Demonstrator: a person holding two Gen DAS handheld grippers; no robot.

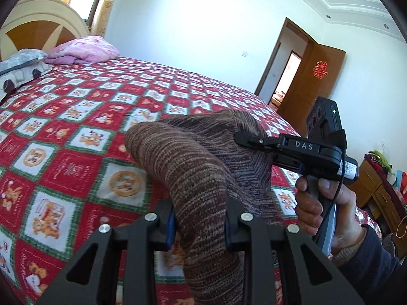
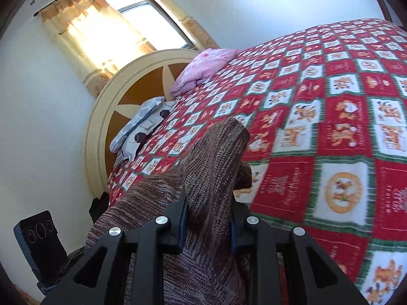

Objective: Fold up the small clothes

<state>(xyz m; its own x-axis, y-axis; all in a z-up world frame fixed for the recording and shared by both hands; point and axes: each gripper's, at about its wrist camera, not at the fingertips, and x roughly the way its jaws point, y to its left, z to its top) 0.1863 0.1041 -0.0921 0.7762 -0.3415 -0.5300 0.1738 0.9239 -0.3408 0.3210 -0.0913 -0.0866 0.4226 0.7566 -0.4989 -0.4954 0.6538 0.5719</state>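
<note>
Bed with red-and-white checked cartoon quilt [image 1: 76, 132] filled the room's middle; rounded cream headboard [image 2: 101, 117], pink pillow [image 1: 84, 50], open wooden door [image 1: 320, 81] beyond; brown striped knit garment [image 1: 193, 167] was held above the quilt; left gripper [image 1: 199, 231] was clamped on one bunched part, right gripper [image 2: 208, 225] on another, fabric draped between them.

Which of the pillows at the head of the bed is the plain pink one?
The pink pillow lying farthest back, against the headboard by the curtain. The grey-blue patterned pillow beside it sits on another white cushion with dark spots.
</note>
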